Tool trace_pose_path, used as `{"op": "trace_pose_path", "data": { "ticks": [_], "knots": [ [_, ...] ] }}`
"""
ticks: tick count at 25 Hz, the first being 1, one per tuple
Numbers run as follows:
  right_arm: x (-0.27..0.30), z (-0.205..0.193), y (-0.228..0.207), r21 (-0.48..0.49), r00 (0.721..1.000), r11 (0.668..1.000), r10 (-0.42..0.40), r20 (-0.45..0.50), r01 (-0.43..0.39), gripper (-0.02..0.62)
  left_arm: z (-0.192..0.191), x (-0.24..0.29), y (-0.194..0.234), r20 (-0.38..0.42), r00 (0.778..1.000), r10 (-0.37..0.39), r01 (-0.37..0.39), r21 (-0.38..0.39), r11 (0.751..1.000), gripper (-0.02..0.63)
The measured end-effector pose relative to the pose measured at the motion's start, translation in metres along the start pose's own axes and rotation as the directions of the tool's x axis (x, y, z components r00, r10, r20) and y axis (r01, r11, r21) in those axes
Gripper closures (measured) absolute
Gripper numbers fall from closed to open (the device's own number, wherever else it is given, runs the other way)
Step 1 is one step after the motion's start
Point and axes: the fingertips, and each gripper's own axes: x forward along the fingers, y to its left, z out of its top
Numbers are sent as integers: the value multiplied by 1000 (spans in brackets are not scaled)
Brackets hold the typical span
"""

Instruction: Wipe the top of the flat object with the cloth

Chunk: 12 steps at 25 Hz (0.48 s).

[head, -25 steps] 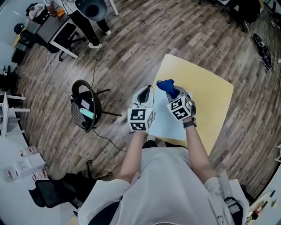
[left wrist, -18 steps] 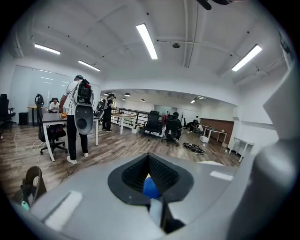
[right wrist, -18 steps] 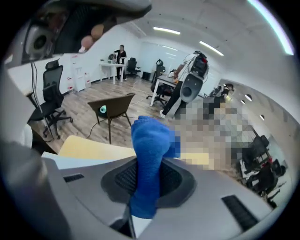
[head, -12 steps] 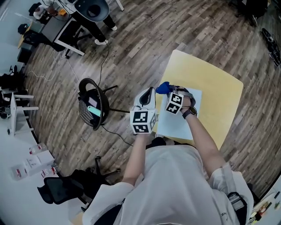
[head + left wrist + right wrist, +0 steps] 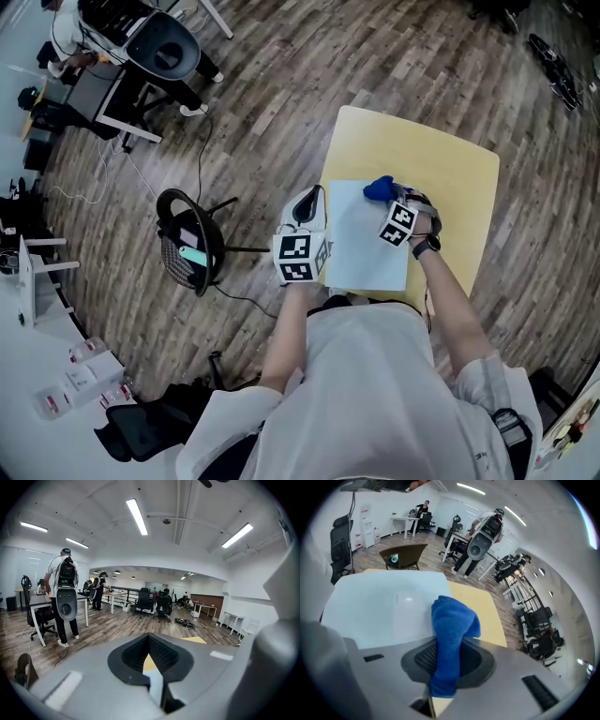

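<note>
Jaws on your left gripper are drawn in close, with only a narrow slit between them. Through that slit the left gripper view shows a sliver of yellow and a sliver of pale blue, and nothing is clamped. This gripper sits at the near left corner of the tabletop, just beside the left edge of the flat object, and points away from you.

That flat object is a smooth, pale blue rectangular sheet lying flat, with its long axis running away from you and slightly tilted. Its left and near edges lie close to the tabletop's own edges. To the right and beyond it is bare yellow surface.

Your right gripper points forward and to your left across the sheet's far right part, and its jaws are closed on the cloth. The cloth is a deep blue, nubby fabric bunched into a rounded wad that stands out past the jaws. It sits near the sheet's far edge, and I cannot tell whether it presses on the surface. From there to the near edge most of the sheet's top lies open, with a soft sheen.

The tabletop is matte yellow with rounded corners. Around it is a grey-brown plank floor, with a round-backed chair to your left.
</note>
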Motion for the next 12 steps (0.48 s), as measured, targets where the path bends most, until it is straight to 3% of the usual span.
{"op": "trace_pose_path", "data": {
  "ticks": [6,9,12],
  "knots": [
    [-11,-54,-11,107,993,992,-53,-103,64,528,8,-1,-16,20,999,-34,34,12,999,597],
    [-13,-53,-15,104,992,992,-57,-115,69,528,11,-5,-18,28,999,-31,30,11,999,597],
    [-22,-27,-13,129,997,990,-49,-59,56,528,13,-14,-12,36,999,-9,9,4,1000,597]
  ]
}}
